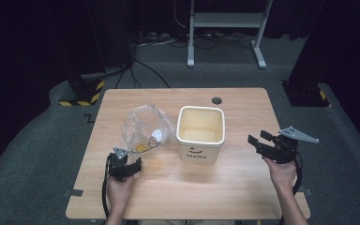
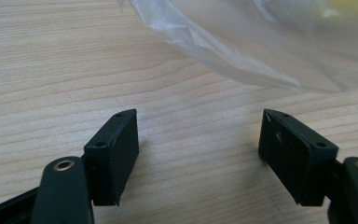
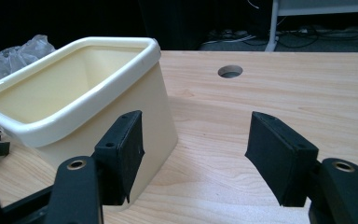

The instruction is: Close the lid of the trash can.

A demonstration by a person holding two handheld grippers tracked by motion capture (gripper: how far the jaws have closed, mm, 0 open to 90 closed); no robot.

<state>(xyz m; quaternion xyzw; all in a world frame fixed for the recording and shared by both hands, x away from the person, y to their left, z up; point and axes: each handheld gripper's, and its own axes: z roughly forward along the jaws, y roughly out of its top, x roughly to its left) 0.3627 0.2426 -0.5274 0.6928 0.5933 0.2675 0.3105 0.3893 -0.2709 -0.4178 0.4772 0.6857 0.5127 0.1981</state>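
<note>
Two grippers, both w/ jaws apart, nothing held. Left gripper (image 1: 133, 165) sits just below the bag (image 1: 146, 127) on the table (image 1: 243, 183); right gripper (image 1: 255, 143) right of the bin (image 1: 200, 136), marked "Hello".

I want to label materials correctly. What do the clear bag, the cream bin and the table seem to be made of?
The clear bag: thin transparent plastic film, it seems; glossy and crumpled, with the wood showing through it.
The cream bin: probably moulded plastic, smooth with a slight sheen, rolled rim, printed "Hello".
The table: light wood or a wood-look laminate; matte grain lines show, but the surface alone cannot tell which.
</note>
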